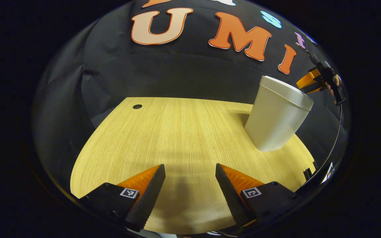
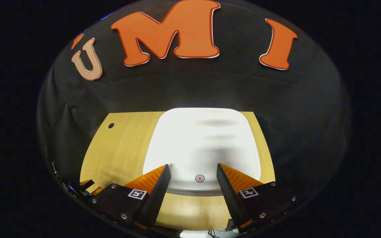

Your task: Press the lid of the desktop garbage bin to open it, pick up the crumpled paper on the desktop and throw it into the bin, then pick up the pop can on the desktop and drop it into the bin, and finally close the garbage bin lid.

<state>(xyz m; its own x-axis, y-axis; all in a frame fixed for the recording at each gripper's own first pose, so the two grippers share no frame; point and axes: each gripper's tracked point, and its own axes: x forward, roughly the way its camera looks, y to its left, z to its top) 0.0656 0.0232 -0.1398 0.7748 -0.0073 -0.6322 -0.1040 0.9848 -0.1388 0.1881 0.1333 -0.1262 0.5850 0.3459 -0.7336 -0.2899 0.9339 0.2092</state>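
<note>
A white desktop bin [image 1: 278, 114] stands on the wooden table [image 1: 177, 132] at the right of the left gripper view, its lid down. My left gripper [image 1: 190, 175] hovers open over bare table, well to the bin's left, nothing between its fingers. In the right gripper view the bin's flat white lid [image 2: 203, 142] lies just below and ahead, shut, with a small red ring mark [image 2: 199, 178] near its front edge. My right gripper [image 2: 193, 175] is open above that front edge, the mark between its fingers. The same gripper [image 1: 313, 82] appears beyond the bin in the left gripper view.
A small dark hole [image 1: 137, 106] sits in the table's far left corner. The black cloth wall runs close behind the table and bin. The table's right edge [image 1: 304, 155] passes just behind the bin.
</note>
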